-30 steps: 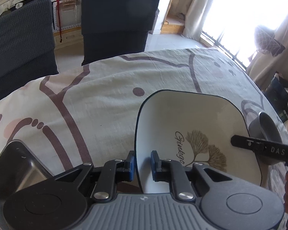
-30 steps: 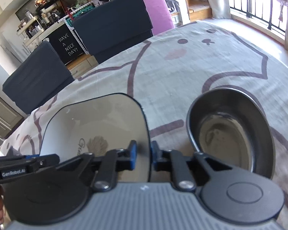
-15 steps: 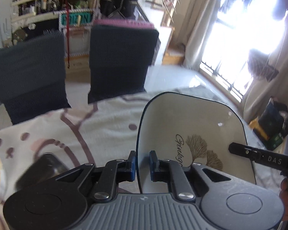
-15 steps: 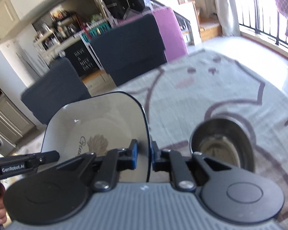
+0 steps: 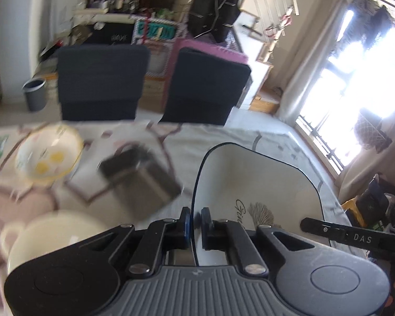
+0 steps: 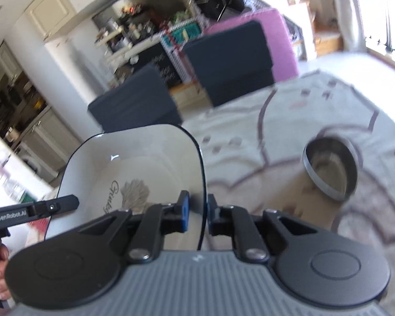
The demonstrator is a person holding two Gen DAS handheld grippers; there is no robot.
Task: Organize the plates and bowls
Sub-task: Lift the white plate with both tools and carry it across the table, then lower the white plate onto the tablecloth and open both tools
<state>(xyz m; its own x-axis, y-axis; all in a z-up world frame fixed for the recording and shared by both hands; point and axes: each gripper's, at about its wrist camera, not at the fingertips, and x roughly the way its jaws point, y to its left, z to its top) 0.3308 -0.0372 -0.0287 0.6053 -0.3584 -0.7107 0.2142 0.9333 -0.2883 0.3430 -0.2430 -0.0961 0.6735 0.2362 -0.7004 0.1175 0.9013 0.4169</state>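
While the square plate (image 5: 260, 184) hangs lifted above the desk (image 5: 223, 137), the left gripper (image 5: 194, 223) and right gripper (image 6: 197, 210) each clench their jaws on opposite rims. Below sit a steel bowl (image 6: 330, 167), a square steel dish (image 5: 139, 177), a yellow-rimmed bowl (image 5: 48, 158) and a cream bowl (image 5: 52, 234).

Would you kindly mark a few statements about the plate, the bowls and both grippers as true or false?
1. Both grippers clamp the same plate. True: left gripper on one edge, right gripper on the opposite edge.
2. The plate lies flat on the table. False: it is held up off the tablecloth.
3. The steel bowl sits upside down. False: it is upright and open.
4. A yellow-rimmed bowl stands on the table. True.
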